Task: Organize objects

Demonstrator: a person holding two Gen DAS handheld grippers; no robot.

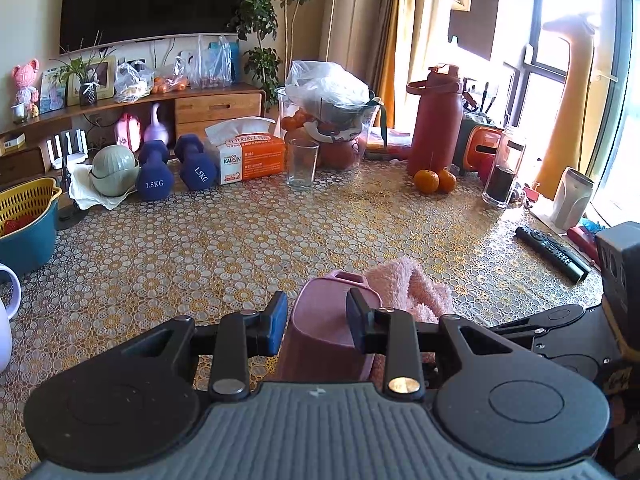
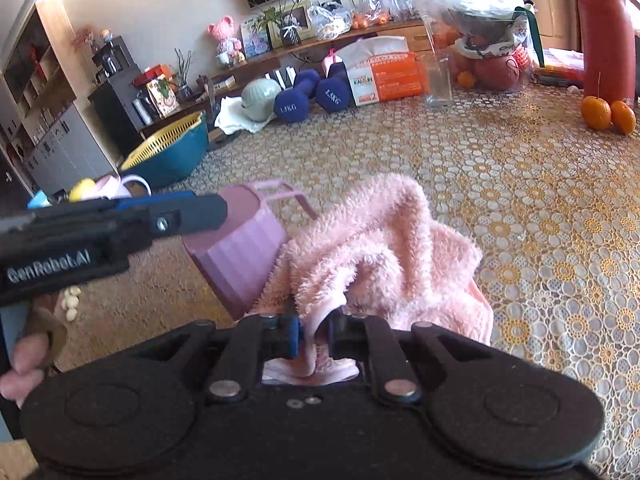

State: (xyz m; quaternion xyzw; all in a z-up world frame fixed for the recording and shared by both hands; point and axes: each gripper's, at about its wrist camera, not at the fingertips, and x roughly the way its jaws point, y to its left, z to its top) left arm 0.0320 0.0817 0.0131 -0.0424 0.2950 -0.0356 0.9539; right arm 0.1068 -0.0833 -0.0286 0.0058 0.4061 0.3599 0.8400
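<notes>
A pink ribbed plastic basket (image 1: 324, 328) lies tipped on the patterned table, also in the right wrist view (image 2: 240, 256). A fluffy pink towel (image 2: 384, 248) lies against its right side; it also shows in the left wrist view (image 1: 412, 288). My left gripper (image 1: 318, 322) is part-way closed around the basket, one finger on each side of it. It appears from the side in the right wrist view (image 2: 192, 210). My right gripper (image 2: 314, 338) is shut on the towel's near edge.
At the back stand two blue dumbbells (image 1: 172, 168), a tissue box (image 1: 250, 156), a glass (image 1: 302, 162), a red flask (image 1: 434, 120) and two oranges (image 1: 434, 180). A teal and yellow basket (image 1: 24, 220) is at the left, a remote (image 1: 554, 254) at the right.
</notes>
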